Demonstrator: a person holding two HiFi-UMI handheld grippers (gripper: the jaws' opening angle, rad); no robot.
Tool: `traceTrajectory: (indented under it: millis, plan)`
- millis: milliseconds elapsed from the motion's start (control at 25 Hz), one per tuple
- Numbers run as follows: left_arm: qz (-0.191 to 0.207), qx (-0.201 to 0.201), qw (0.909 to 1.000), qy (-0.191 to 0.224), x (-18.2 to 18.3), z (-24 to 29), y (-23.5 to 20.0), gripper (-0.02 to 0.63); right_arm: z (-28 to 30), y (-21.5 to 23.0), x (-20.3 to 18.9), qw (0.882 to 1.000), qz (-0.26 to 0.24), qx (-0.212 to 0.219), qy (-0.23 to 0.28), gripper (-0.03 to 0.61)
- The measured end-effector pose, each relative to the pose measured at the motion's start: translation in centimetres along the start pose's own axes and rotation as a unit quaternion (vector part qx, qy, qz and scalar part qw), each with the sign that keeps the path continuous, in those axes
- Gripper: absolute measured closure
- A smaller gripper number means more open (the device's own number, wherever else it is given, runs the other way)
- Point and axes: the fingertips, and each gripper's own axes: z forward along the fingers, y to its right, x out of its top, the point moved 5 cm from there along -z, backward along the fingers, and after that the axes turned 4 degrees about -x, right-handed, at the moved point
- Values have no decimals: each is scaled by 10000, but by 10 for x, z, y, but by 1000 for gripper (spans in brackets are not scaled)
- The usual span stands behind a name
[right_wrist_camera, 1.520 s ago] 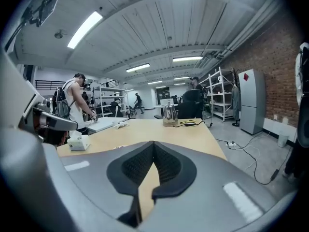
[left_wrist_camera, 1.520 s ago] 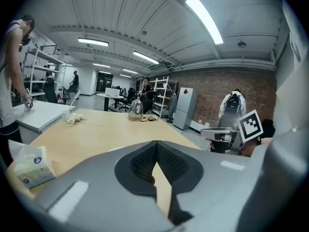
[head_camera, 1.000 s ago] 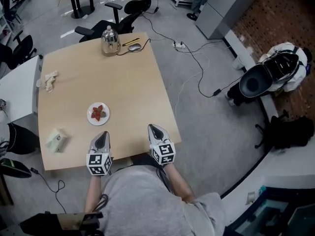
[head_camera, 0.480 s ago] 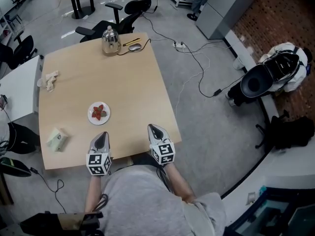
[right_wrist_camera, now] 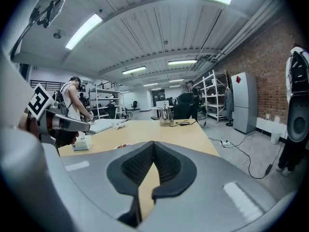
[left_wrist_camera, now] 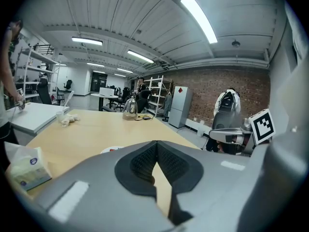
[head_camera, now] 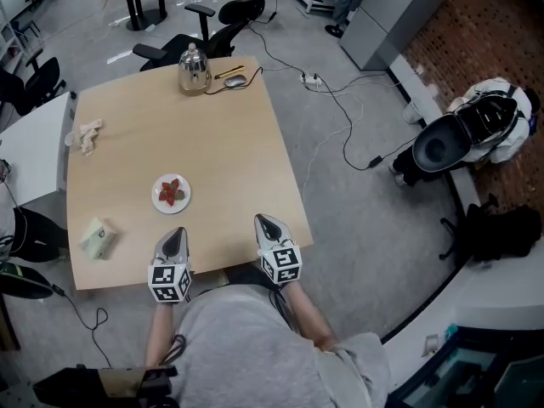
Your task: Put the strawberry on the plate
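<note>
We are seeing a red strawberry [head_camera: 171,192], a white plate [head_camera: 158,202] and a pale tan worktop [head_camera: 212,134]. The grey left gripper [head_camera: 176,231] and right gripper [head_camera: 260,220] are wearing black-and-white square markers, and their jaws are showing black pads.

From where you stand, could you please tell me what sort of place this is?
Probably an open-plan office or lab workspace: rolling office chairs stand beyond the wooden table, metal shelving stands by a brick wall, and cables trail across the floor.
</note>
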Motion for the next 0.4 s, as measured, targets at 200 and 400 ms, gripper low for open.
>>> traceTrajectory:
  millis: [200,400]
  plan:
    - [-8,-4,10000,15,-1,0,0,595,1,-3,-1,10000,-10,48,-10,572]
    - [-15,-3,10000,6,-3,-1,-2,595,2,-7,-3,10000,-20,77,-27,572]
